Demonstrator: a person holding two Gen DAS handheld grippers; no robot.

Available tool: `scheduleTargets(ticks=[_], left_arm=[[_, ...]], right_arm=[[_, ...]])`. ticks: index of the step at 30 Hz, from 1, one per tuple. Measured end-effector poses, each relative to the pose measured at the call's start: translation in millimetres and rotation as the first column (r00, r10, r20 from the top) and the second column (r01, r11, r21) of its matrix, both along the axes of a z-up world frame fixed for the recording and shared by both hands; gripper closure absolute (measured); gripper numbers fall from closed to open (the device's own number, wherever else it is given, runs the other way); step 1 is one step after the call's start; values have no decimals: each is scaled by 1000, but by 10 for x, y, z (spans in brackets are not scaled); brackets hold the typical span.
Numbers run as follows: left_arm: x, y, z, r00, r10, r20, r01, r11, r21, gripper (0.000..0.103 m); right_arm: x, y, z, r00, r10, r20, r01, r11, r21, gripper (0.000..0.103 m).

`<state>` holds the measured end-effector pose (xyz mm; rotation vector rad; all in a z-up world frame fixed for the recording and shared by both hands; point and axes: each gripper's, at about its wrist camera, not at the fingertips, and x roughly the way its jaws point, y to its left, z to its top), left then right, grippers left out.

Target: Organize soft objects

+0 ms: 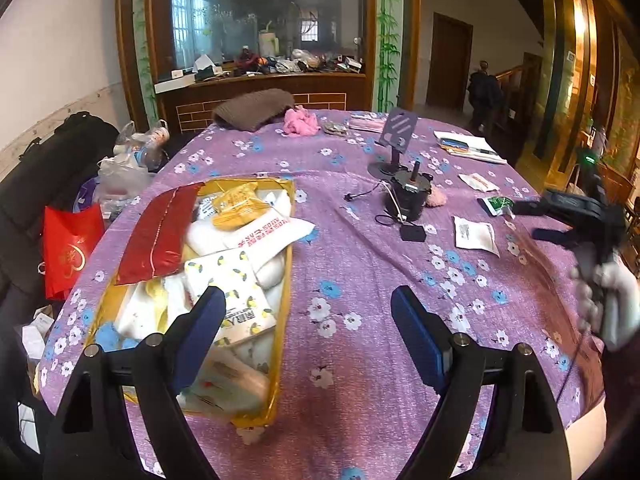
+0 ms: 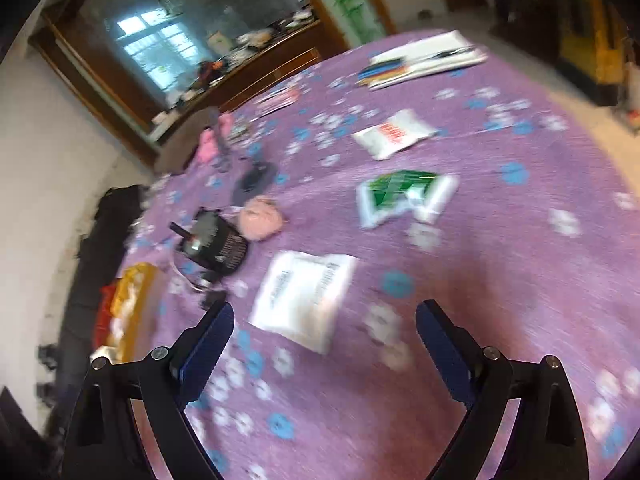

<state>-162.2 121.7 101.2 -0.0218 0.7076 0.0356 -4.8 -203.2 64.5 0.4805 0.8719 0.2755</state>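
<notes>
Far left, off the table edge: a red bag [image 1: 68, 256] and a black bag [image 1: 60, 152], partly cut off by the round lens border.

On the left part of the purple flowered tablecloth [image 1: 360, 272]: a gold box [image 1: 280, 360] with a red lid flap [image 1: 160, 232] leaning open, crammed with soft packets. A yellow packet [image 1: 240, 206] on top at the far end, a lemon-print tissue pack [image 1: 236, 296] nearer, white packs beneath, mostly covered.

Left gripper [image 1: 310, 300] held wide open above the near end of the box, nothing between the blue pads; left finger [image 1: 204, 320] overlapping the lemon-print pack in view, right finger over bare cloth. Contact with the pack impossible to tell.

Toward the middle: a small black device [image 1: 408, 196] with cables, a pink fluffy thing [image 2: 260, 218] just beside it, a phone stand [image 1: 394, 140] behind. At the far edge, a brown knitted piece [image 1: 252, 108] and a pink cloth [image 1: 300, 120].

Right of the middle: a flat white packet [image 2: 304, 296], a green and white packet [image 2: 404, 196] farther off, another white packet with red print [image 2: 394, 132] beyond, papers [image 2: 420, 60] at the far edge.

Right gripper [image 2: 324, 328] open wide and empty, hanging over the cloth near the flat white packet, touching nothing. Whole right view smeared by blur, print unreadable. From the left view, a gloved hand [image 1: 608, 300] on it, blurred and cut by the frame edge.
</notes>
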Motion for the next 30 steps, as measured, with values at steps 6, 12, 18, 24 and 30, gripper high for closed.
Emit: scheduleTargets(ticks=[6, 12, 18, 24, 30], left_arm=[[-17, -44, 18, 1000, -9, 3, 9, 1000, 7, 18], [97, -75, -23, 999, -41, -11, 41, 999, -9, 18], [204, -126, -112, 997, -73, -33, 72, 997, -42, 18], [234, -65, -180, 996, -59, -65, 56, 997, -54, 18], [265, 63, -162, 995, -53, -79, 46, 996, -77, 18]], right_arm=[[443, 354, -195, 986, 156, -52, -155, 988, 27, 10], [82, 594, -110, 866, 500, -7, -493, 855, 159, 14], [348, 147, 191, 981, 190, 21, -179, 950, -255, 20], [884, 582, 76, 964, 267, -4, -250, 899, -359, 35], [1336, 865, -208, 947, 318, -45, -314, 888, -336, 65]])
